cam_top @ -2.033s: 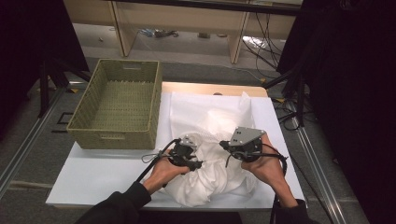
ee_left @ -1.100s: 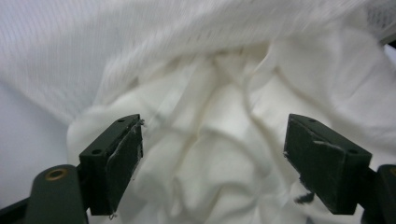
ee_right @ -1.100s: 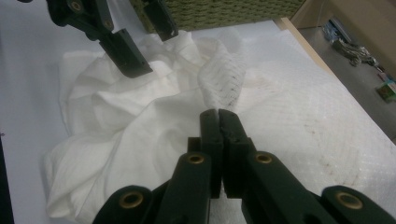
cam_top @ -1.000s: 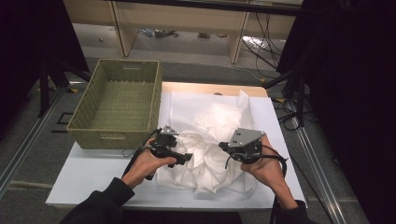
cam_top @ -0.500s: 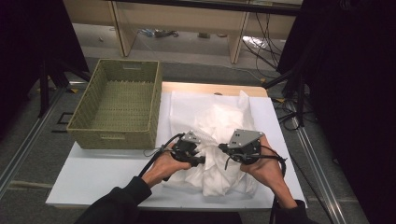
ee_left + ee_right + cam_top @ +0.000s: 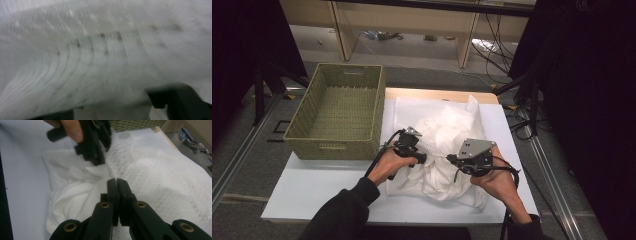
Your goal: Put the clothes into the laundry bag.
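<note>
We see the white cloth (image 6: pixel 447 150) bunched on the tabletop (image 6: pixel 312 190), lying between our 2 grippers. The right gripper (image 6: pixel 117 185) has its jaws pressed together on a fold of the cloth at its near right side. The left gripper (image 6: pixel 411 150) is pushed into the cloth's left edge, and in the left gripper view blurred fabric lies right across the jaws. Its jaws have just been opening, and we cannot tell whether they pinch anything. The cloth's bulk runs away from both grippers toward the far edge, with the left one nearer the wicker basket (image 6: pixel 337 110). Compared with half a second earlier, the left gripper sits slightly further left along the cloth, while the right one has stayed put.
</note>
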Demonstrator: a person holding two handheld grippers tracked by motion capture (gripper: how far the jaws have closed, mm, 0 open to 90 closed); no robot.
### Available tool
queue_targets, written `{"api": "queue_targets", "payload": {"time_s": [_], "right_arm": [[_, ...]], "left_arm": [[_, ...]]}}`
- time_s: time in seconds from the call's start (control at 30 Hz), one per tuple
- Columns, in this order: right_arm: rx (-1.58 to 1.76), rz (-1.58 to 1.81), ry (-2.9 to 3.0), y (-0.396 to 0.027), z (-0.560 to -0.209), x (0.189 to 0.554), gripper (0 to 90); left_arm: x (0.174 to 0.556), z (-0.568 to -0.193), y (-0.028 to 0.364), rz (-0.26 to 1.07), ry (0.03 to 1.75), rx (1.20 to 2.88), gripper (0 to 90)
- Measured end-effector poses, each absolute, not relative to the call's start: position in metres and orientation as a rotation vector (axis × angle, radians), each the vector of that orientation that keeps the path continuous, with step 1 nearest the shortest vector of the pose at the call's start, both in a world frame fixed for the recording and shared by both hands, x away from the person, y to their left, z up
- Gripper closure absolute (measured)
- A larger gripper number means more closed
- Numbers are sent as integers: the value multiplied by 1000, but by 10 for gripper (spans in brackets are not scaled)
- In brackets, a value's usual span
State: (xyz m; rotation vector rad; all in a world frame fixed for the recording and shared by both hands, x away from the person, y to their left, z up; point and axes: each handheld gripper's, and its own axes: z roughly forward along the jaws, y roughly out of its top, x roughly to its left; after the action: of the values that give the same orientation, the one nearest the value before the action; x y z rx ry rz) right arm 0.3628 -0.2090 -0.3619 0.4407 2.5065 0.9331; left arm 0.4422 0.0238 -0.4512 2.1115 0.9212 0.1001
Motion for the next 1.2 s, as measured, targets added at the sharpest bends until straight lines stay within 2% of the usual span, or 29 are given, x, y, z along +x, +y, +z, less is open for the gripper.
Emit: {"api": "queue_targets", "payload": {"time_s": [0.13,0.23,0.27,0.37,0.43,0.47,0.57,0.63,0.7,0.73,0.87,0.93,1.0,1.13,1.2], "right_arm": [[430,933,2493,-208,-360,363,900],[429,927,2500,-207,-360,362,900],[439,924,2504,-206,-360,362,900],[439,923,2505,-205,-360,362,900],[429,915,2502,-204,-361,362,900],[441,917,2510,-204,-362,361,900],[437,913,2514,-206,-363,362,900],[441,903,2517,-207,-365,362,900],[447,905,2520,-209,-366,362,900],[447,902,2524,-210,-367,362,900],[459,909,2520,-213,-365,363,900],[449,906,2511,-212,-363,362,900],[462,911,2516,-212,-363,362,900],[485,903,2523,-218,-369,366,900],[513,904,2522,-220,-370,367,900]], "left_arm": [[410,-447,38,86,840,2175,246],[387,-460,30,44,821,2169,157],[384,-464,27,55,776,2197,158],[381,-472,11,20,797,2175,154],[386,-473,2,75,796,2195,158],[389,-474,-2,90,781,2220,220],[401,-474,-12,176,682,2251,610],[405,-473,-17,188,716,2205,744],[410,-466,-20,221,753,2136,793],[414,-460,-22,231,805,2061,800],[433,-447,-27,329,852,1981,804],[445,-452,-27,352,891,1972,794],[451,-467,-24,261,951,2019,731],[436,-471,-8,208,911,2080,469],[424,-464,5,233,905,2086,372]]}}
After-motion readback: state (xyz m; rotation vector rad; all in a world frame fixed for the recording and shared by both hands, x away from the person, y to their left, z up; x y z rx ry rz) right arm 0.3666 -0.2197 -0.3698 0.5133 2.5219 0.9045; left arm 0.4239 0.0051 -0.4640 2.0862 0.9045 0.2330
